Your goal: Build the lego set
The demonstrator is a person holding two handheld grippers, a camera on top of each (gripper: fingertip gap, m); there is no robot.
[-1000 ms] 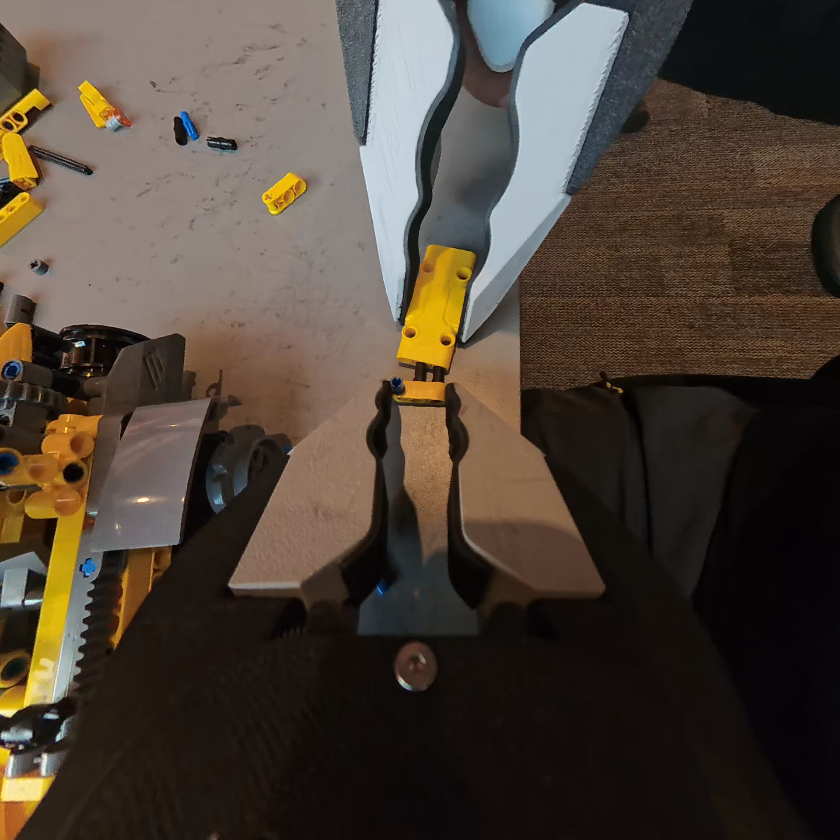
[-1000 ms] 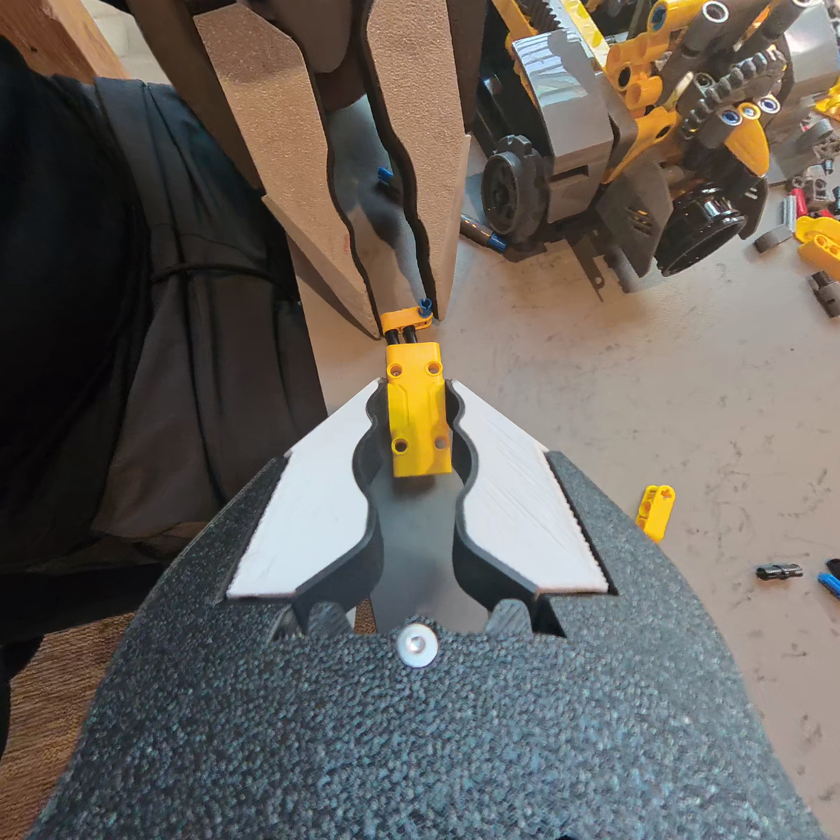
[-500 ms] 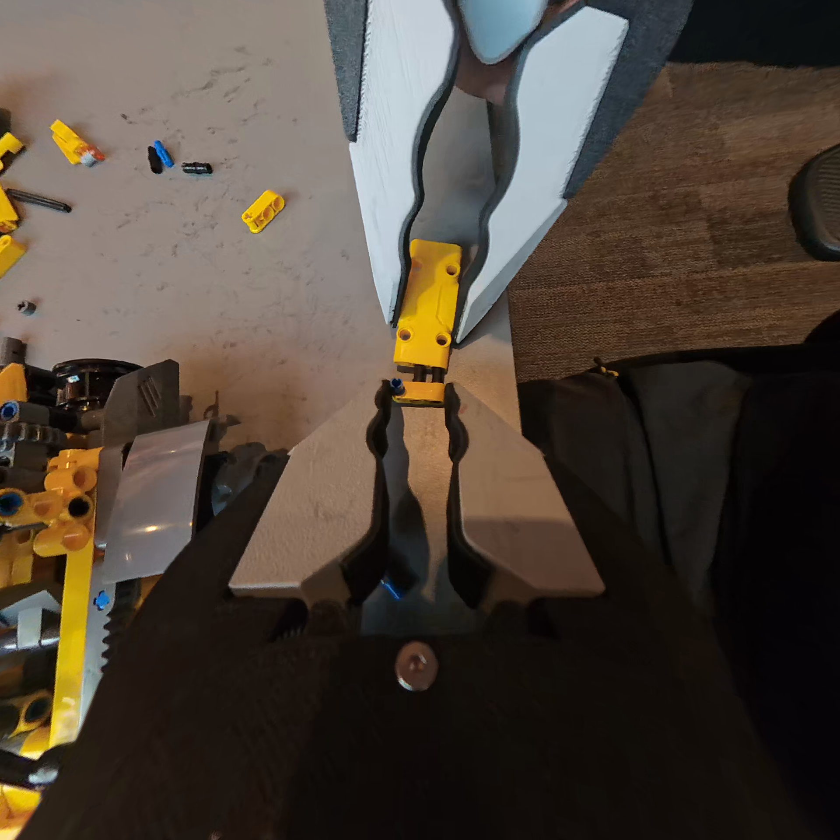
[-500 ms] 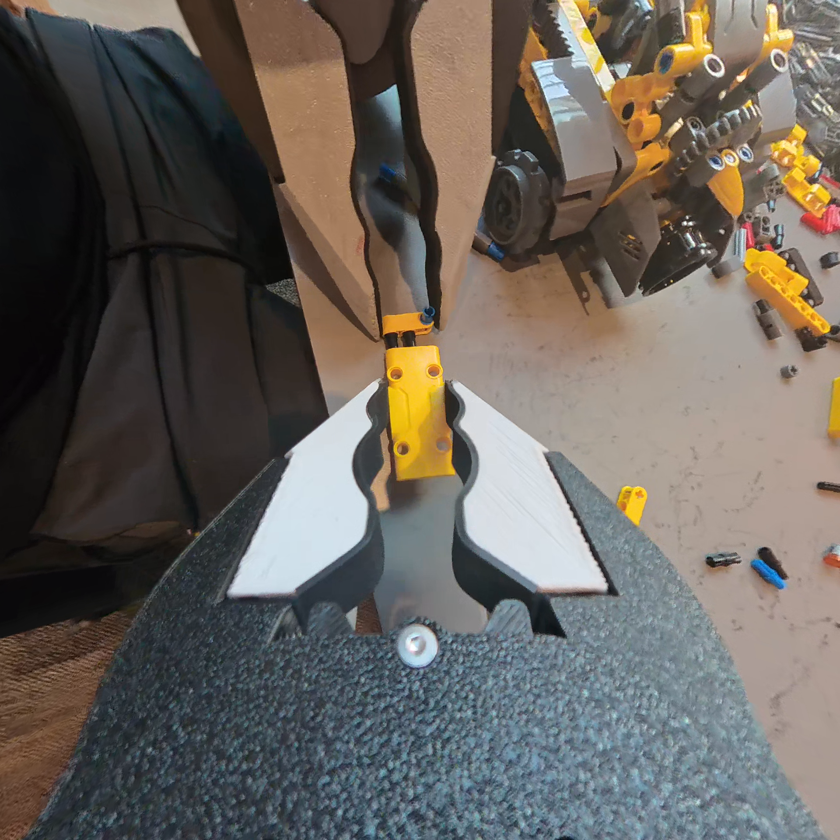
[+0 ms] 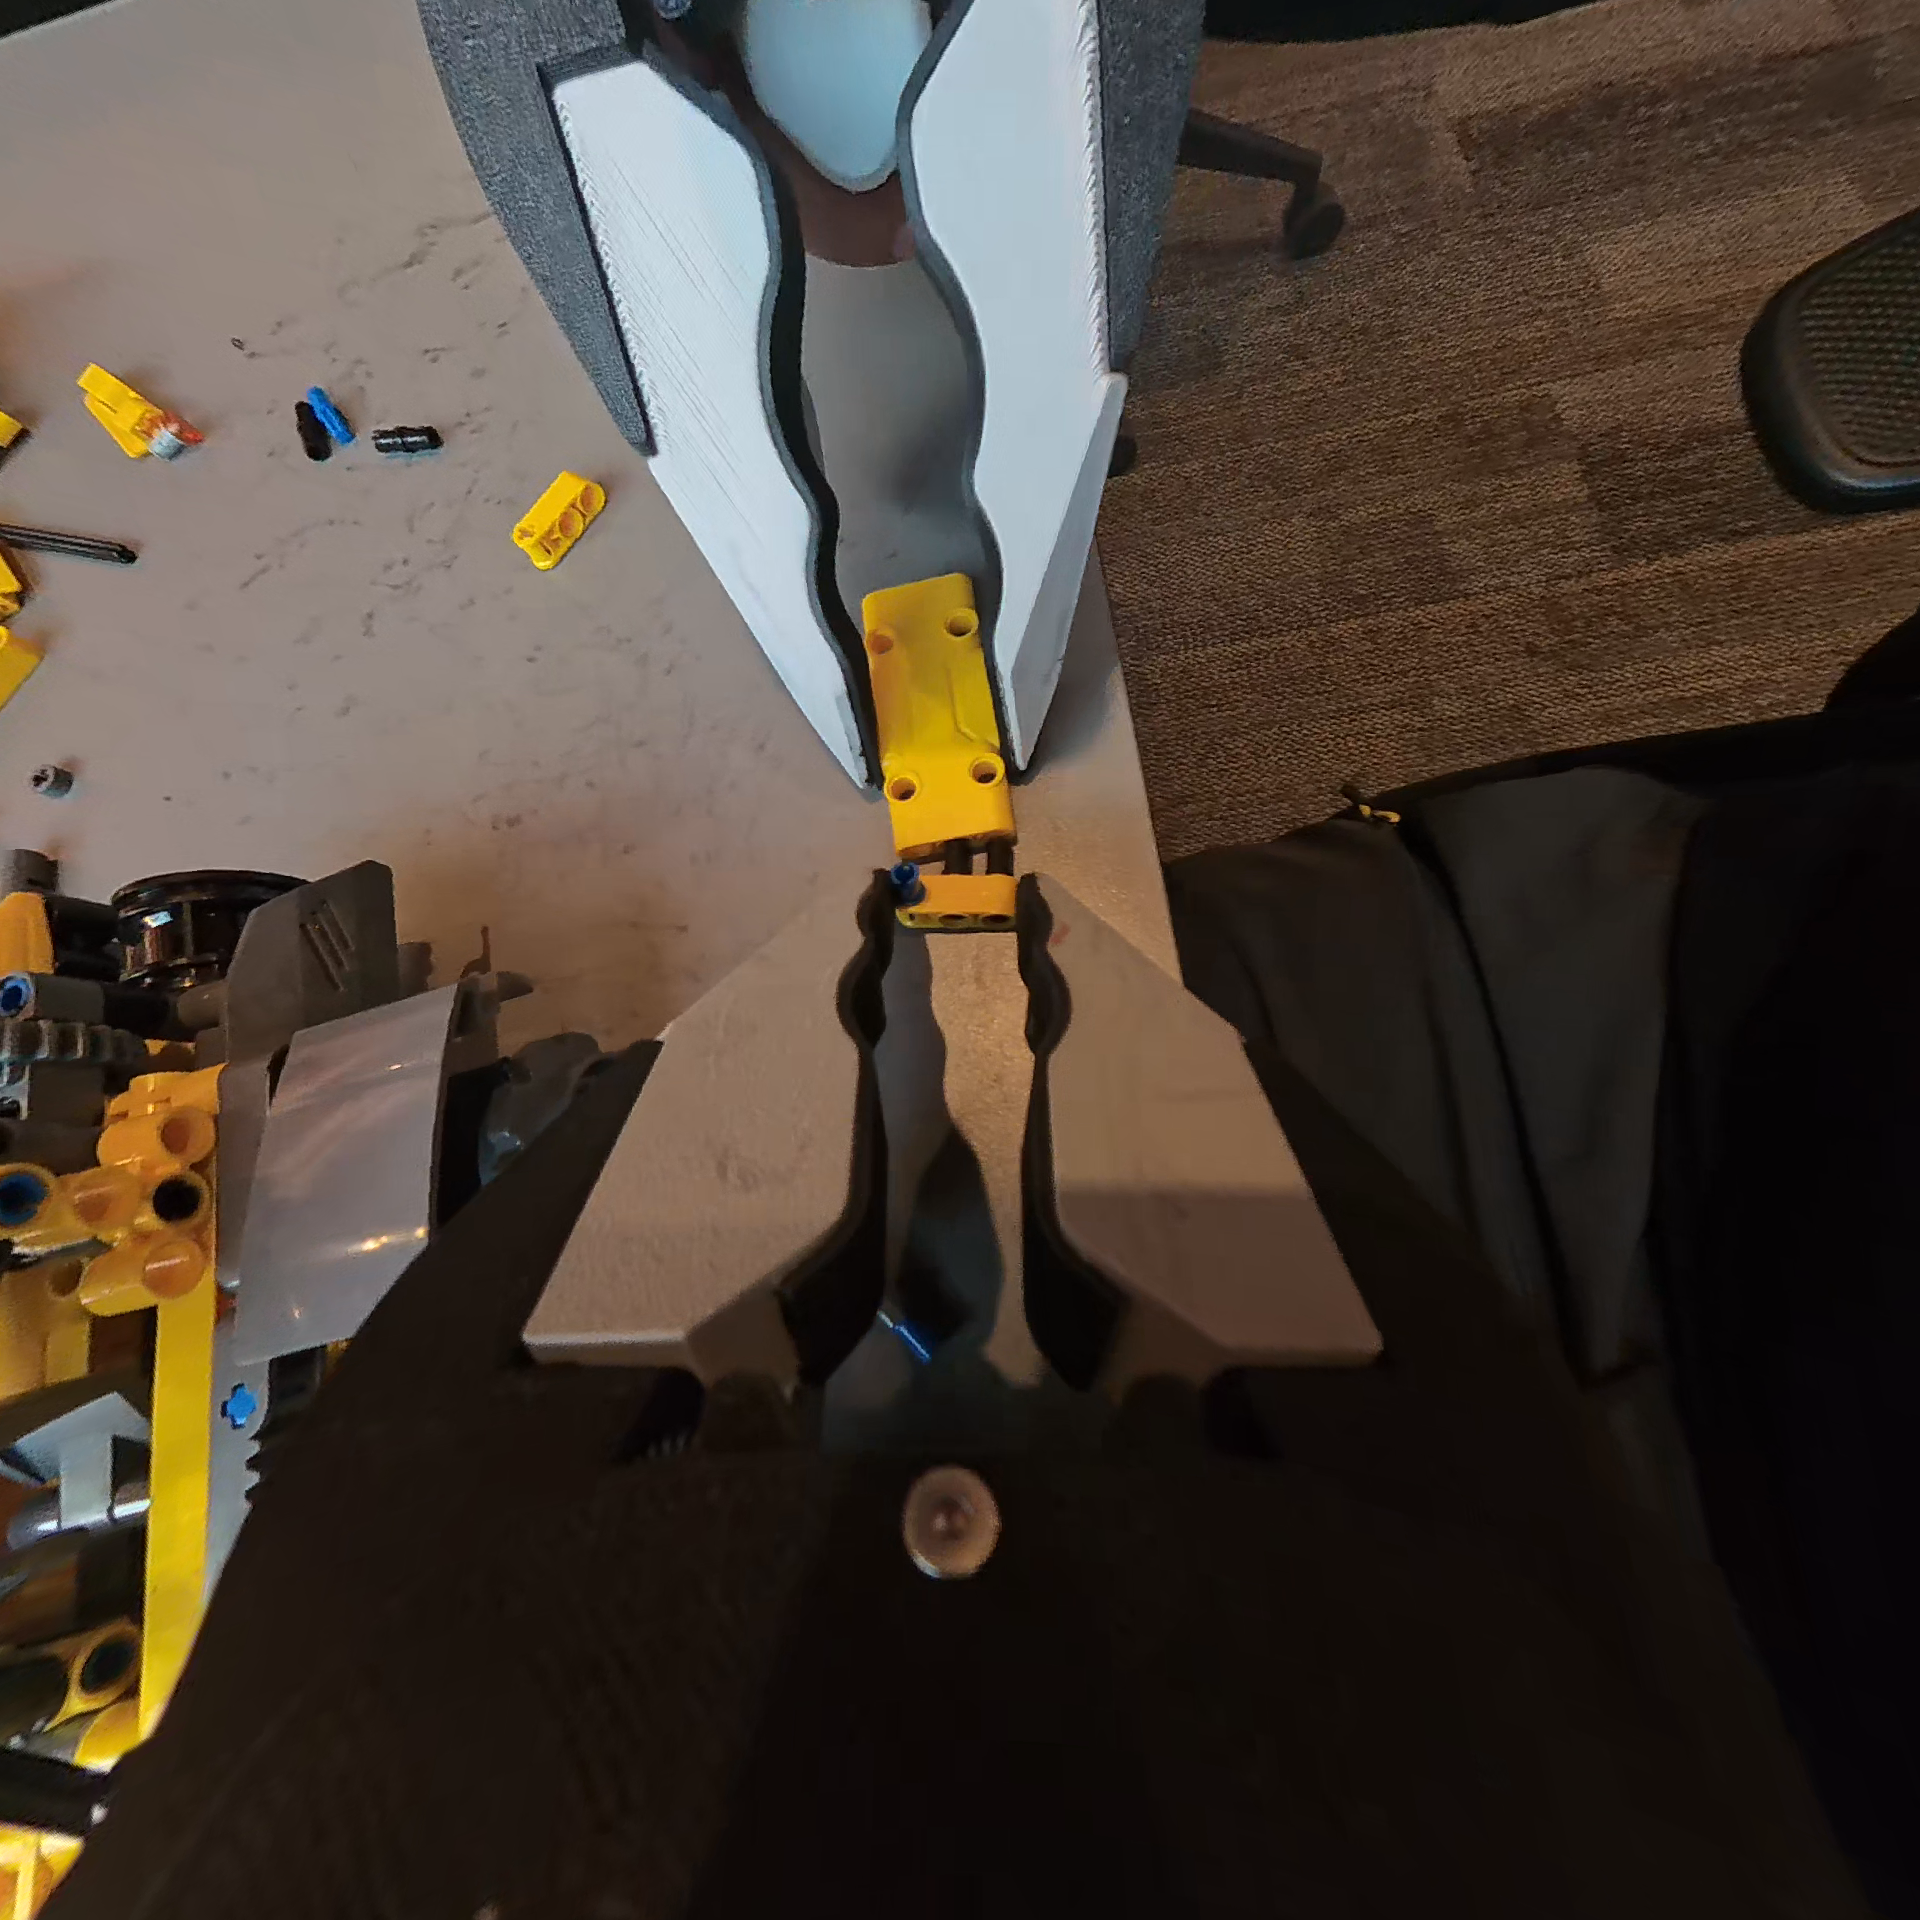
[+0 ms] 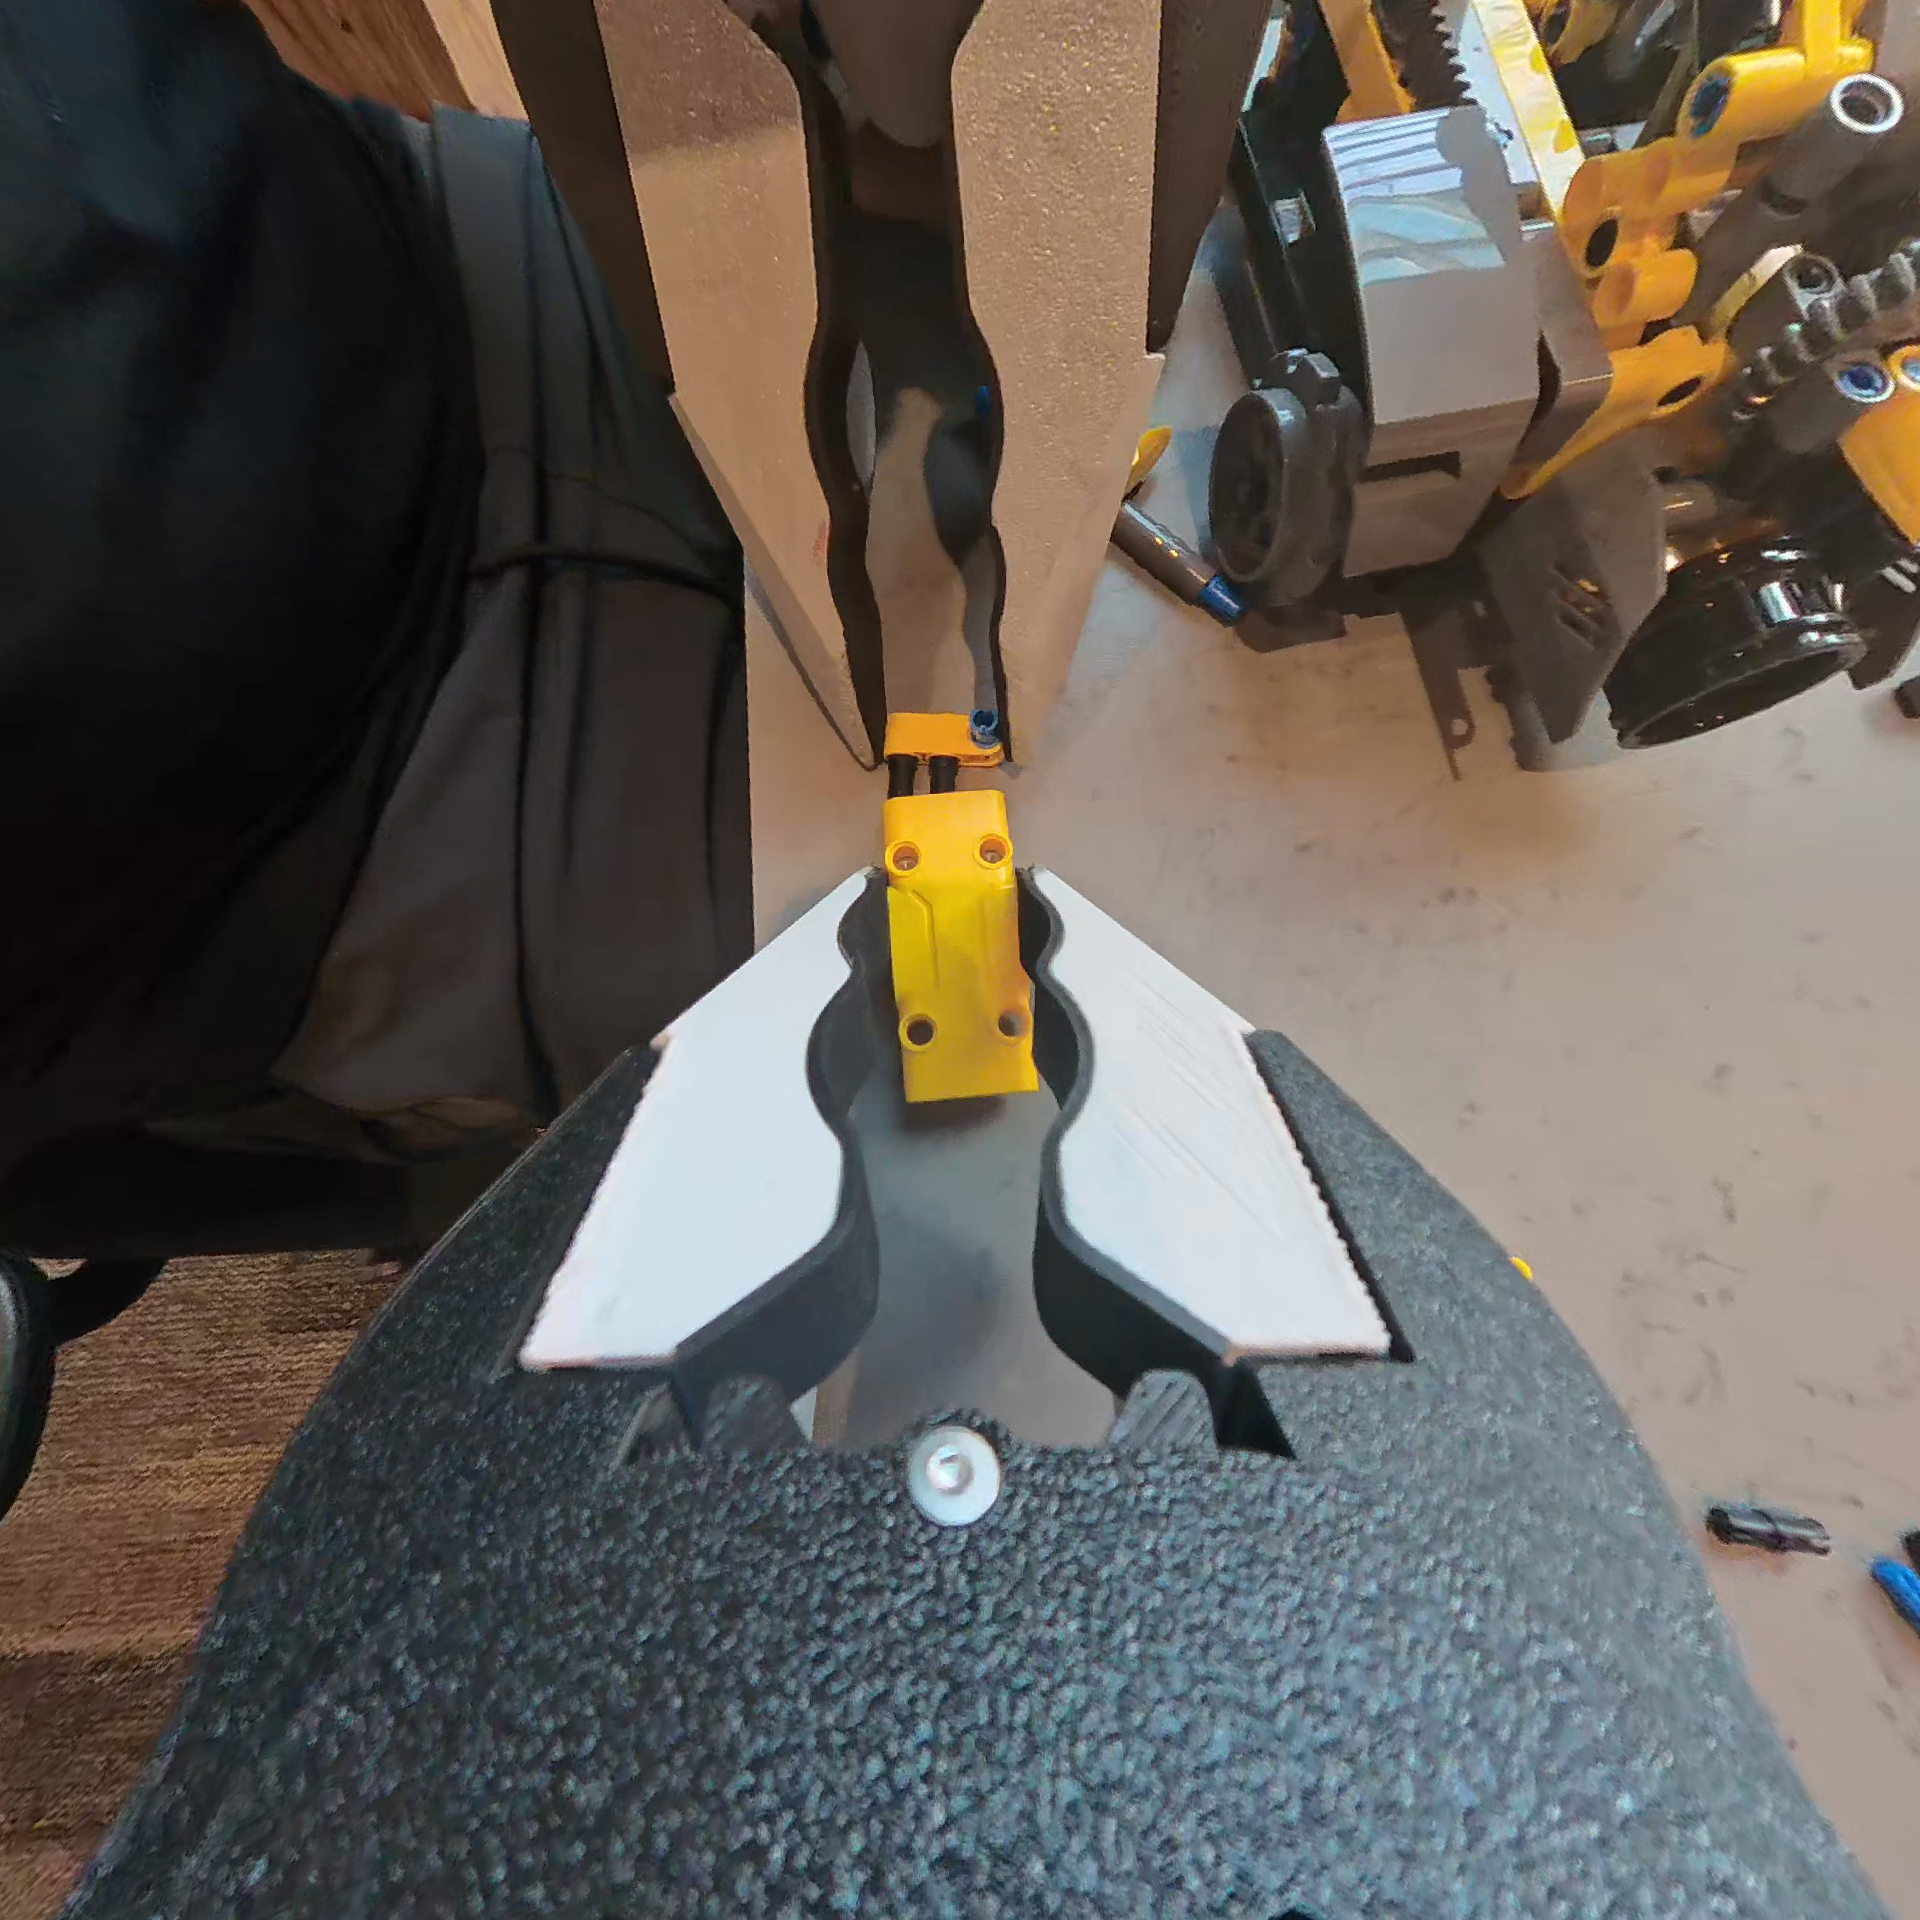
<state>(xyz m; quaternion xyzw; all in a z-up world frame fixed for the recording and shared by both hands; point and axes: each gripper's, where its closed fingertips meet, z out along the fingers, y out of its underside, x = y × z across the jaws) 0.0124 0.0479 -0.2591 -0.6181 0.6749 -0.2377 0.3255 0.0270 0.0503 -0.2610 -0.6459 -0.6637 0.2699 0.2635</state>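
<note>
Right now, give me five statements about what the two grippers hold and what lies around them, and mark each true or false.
1. The right gripper is shut on a yellow panel piece. True.
2. The left gripper is empty. False: it pinches a small yellow beam at its tips.
3. Two black pins bridge the beam and the panel piece. True.
4. The beam carries a red pin. False: the pin on it is a blue pin.
5. The yellow and grey vehicle model stands on the carpet. False: it stands on the table.
</note>
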